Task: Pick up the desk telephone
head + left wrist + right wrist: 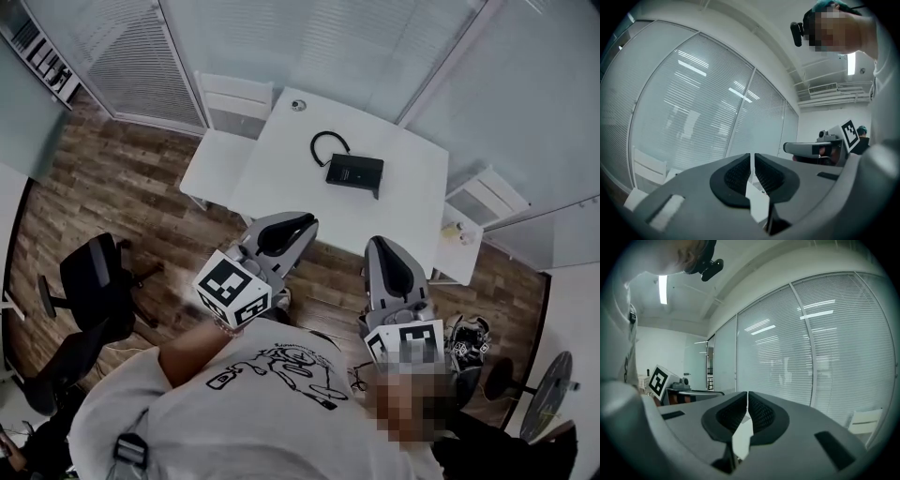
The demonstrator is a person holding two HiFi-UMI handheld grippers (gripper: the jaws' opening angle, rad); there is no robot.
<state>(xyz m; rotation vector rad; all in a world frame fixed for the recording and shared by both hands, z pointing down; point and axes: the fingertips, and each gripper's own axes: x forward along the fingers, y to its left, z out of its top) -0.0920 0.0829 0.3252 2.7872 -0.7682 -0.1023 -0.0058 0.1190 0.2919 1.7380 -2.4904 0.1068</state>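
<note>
Desk telephone (354, 172) sits on the white table (281, 159) with its cord (329, 141) looped beside it. It is well apart from both grippers, so an approach probably comes first. At far left a black office chair (92, 281) stands away from the table. The left gripper (298, 223) points tableward, jaws clenched on nothing. The right gripper (381, 246) is likewise closed and empty. Their cubes show only square markers, and neither the shirt print nor the telephone offers legible writing.

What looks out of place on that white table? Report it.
Nothing stands out. The desk telephone lies flat on the white table, its black cord looped loosely beside it; nothing spilled or toppled.
</note>
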